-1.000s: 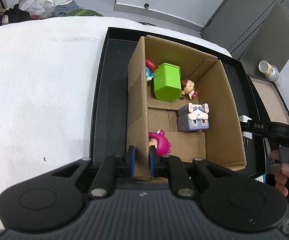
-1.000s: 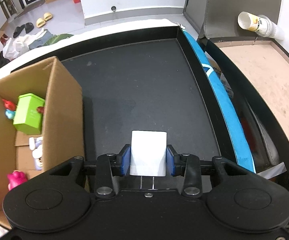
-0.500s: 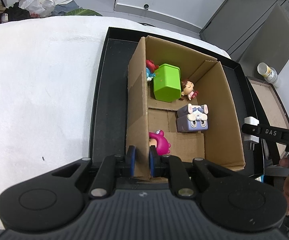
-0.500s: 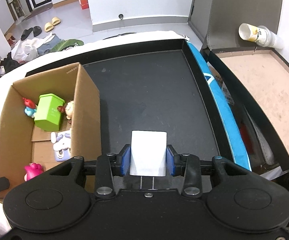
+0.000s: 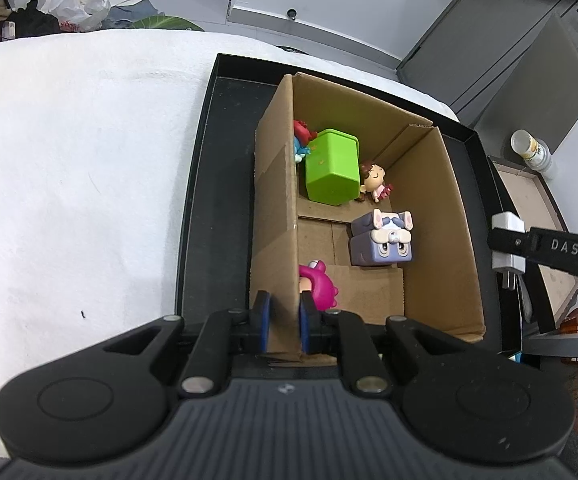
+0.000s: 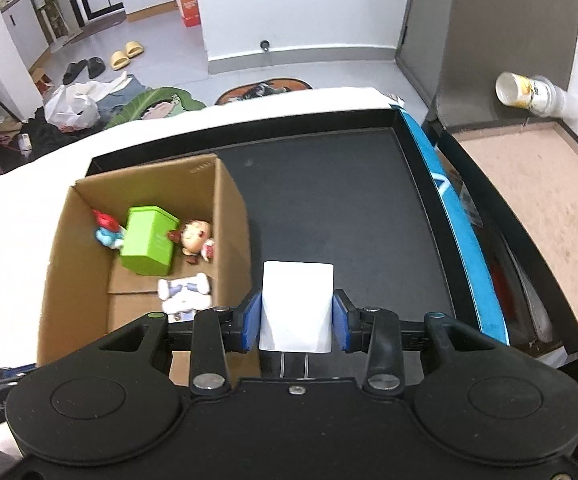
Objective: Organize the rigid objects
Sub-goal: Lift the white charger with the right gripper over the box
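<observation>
Now the left gripper (image 5: pixel 280 322) pinches the cardboard box (image 5: pixel 429 224) wall, steadying it, while the right gripper (image 6: pixel 297 324) clamps the white charger (image 6: pixel 297 307) just beside the box, over the black tray (image 6: pixel 341 216). Carry it above the rim, probably toward the bare floor near the pink toy (image 5: pixel 319 286), then let go low.

The cardboard box (image 5: pixel 277 216) wall half hides the pink figure (image 5: pixel 317 288) and red-blue figure (image 5: pixel 301 140).
</observation>
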Available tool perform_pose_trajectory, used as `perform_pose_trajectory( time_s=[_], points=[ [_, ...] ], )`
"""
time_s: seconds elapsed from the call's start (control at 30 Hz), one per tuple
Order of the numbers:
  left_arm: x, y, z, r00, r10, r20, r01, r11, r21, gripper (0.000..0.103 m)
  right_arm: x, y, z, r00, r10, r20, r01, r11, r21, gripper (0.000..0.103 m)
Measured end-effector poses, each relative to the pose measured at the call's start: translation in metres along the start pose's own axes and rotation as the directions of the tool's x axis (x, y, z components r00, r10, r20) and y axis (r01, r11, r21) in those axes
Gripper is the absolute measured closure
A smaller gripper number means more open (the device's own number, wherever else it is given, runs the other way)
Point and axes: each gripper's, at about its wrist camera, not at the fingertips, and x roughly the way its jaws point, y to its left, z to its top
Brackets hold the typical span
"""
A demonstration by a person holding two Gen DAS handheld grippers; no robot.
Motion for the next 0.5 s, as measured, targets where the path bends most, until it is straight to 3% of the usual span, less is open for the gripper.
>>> perform_pose_trajectory(
  time_s=[0.5],
  points=[
    [-0.003,0.005,-0.001,1.0,-0.024,0.003,0.024,1.0,-0.013,0.089,-0.021,0.048,0.008,0.997,0.049,0.051,-0.046,0.997,-0.065,0.066]
  ],
)
